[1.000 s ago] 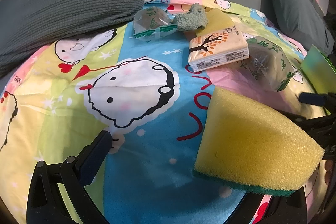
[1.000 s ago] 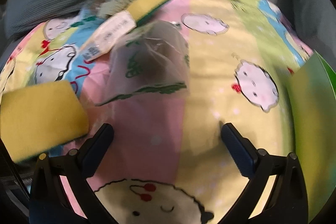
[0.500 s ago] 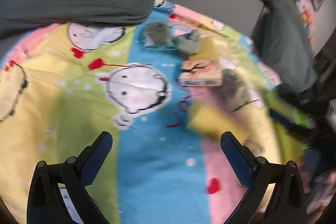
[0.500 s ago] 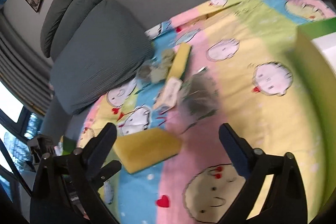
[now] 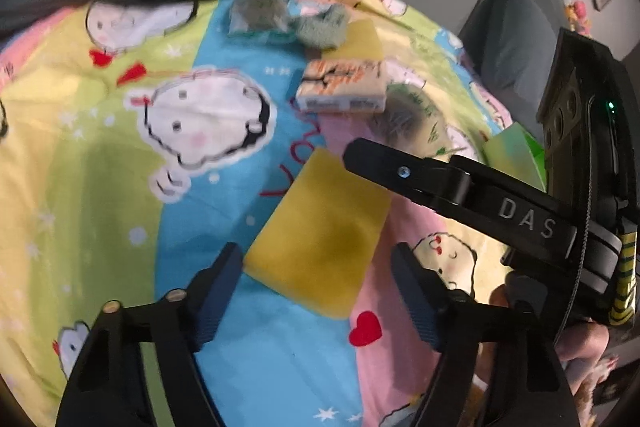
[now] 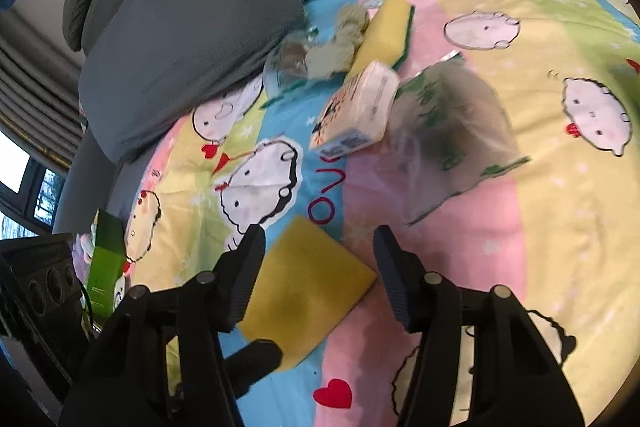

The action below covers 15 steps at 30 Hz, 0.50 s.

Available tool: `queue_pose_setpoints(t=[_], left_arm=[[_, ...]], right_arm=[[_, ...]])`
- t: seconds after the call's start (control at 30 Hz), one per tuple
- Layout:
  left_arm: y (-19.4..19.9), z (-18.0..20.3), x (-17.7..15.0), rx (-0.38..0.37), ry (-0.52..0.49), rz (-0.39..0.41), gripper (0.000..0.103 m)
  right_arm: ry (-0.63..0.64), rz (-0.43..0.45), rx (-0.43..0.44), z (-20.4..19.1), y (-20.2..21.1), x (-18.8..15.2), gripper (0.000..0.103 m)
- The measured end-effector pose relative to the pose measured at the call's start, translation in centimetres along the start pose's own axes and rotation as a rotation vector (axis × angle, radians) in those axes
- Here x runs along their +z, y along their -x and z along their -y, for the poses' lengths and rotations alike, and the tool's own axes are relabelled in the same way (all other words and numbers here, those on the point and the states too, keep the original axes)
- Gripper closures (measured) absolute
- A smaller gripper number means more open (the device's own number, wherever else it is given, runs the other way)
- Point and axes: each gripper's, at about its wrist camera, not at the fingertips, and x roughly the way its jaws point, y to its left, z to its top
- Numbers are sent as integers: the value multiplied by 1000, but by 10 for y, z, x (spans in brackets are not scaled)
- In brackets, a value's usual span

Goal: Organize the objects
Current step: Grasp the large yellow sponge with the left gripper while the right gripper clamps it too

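Two grippers are hovering over one yellow sponge [image 5: 324, 231] that is lying flat on the cartoon-print bedspread [image 5: 80, 163], across the seam between a blue stripe and a pink one. The left gripper [image 5: 316, 291] is standing with its jaws spread wide, holding nothing, the near edge of the sponge showing between its blue pads [image 5: 218, 291]. The right gripper [image 6: 320, 267] is likewise gaping open and empty, its fingers framing the far corner of the same sponge [image 6: 308, 283]; in the left view its black body [image 5: 472, 195] is reaching in from the right, its tip over the sponge's far edge. Whether either tool is touching the sponge I cannot tell.

Farther back, a tissue pack [image 5: 344, 87] printed with an orange tree is lying near a clear bag with green lettering [image 6: 452, 123]. Behind them a second yellow sponge with a green underside [image 6: 388, 31] is sitting against a crumpled greenish cloth [image 6: 340, 47] and another small clear bag [image 5: 256, 13]. A grey pillow [image 6: 188, 27] is resting on the spread's far left edge, and a green box [image 6: 106, 255] is showing at the left margin of the right view.
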Motion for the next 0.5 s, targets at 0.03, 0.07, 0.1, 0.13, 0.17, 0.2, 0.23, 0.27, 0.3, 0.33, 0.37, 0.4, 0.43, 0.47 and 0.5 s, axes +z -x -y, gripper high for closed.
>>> queue_pose_setpoints(t=[0.03,0.07,0.1,0.13,0.17,0.2,0.23,0.27,0.3,0.33,0.37,0.4,0.43,0.47,0.5], left_arm=[[-1,-1,-1,2,6,-11,34],[-3,-1,-2,13,6,-16,36],[-3,-1,-2,22,3,-18,38],[-3,0,-3,27,0,-20,39],[-3,0,-4,31,-2,-20,42],[-3,1,-5,40,-5,-19,45],[-3,1,-5,47,-10,-17,47],[-3,2,-6,52,-13,-14,48],[-2,2,-6,57,-16,-10,49],[-2,3,-7,63,-20,-6,50],[-1,4,-8,68,-25,0,50],[0,6,-8,69,-30,5,51],[0,8,-8,69,-34,10,51],[2,12,-7,71,-40,21,51],[3,15,-7,74,-46,34,51]], right_arm=[[1,-12,-11,0,-4,-1,48],[0,-26,-18,2,-7,-1,48],[-3,-42,-19,3,-11,-1,48],[-5,-57,-18,4,-14,-2,48],[-5,-67,-17,5,-17,-2,48],[-4,-79,-21,6,-20,-2,49],[0,-87,-31,6,-23,-3,51],[4,-85,-31,6,-23,-3,52],[10,-82,-31,5,-22,-4,53],[12,-80,-32,5,-20,-4,54],[10,-77,-33,6,-19,-5,55],[5,-73,-33,7,-18,-6,55],[-1,-67,-36,7,-15,-6,56],[-4,-57,-37,7,-12,-7,56],[-9,-41,-34,7,-6,-7,56]])
